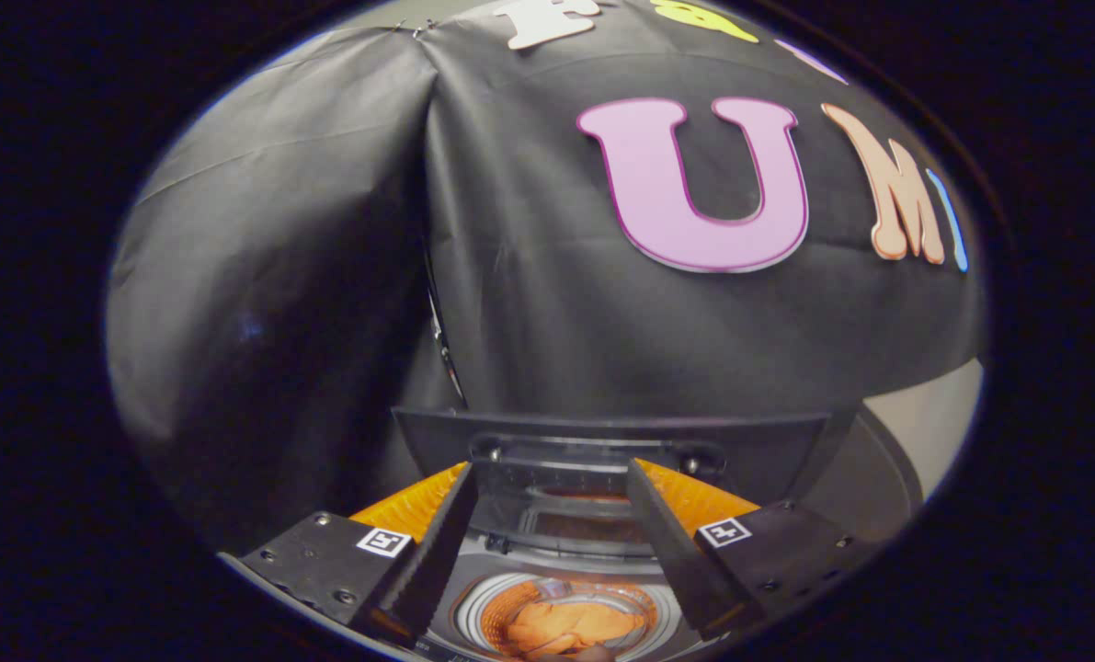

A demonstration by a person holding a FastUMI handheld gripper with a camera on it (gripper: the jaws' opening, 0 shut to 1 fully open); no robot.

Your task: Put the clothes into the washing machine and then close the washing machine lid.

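Below my fingers I look down into a top-loading washing machine. Its round drum opening holds an orange garment. The dark lid stands raised and upright just beyond my fingertips, its inner face turned toward me. My gripper is open, fingers spread wide above the drum, with nothing between them. The fingertips sit close to the lower part of the raised lid.
The booth's black cloth wall hangs close behind the machine. A pale strip of floor or wall shows to the right of the lid.
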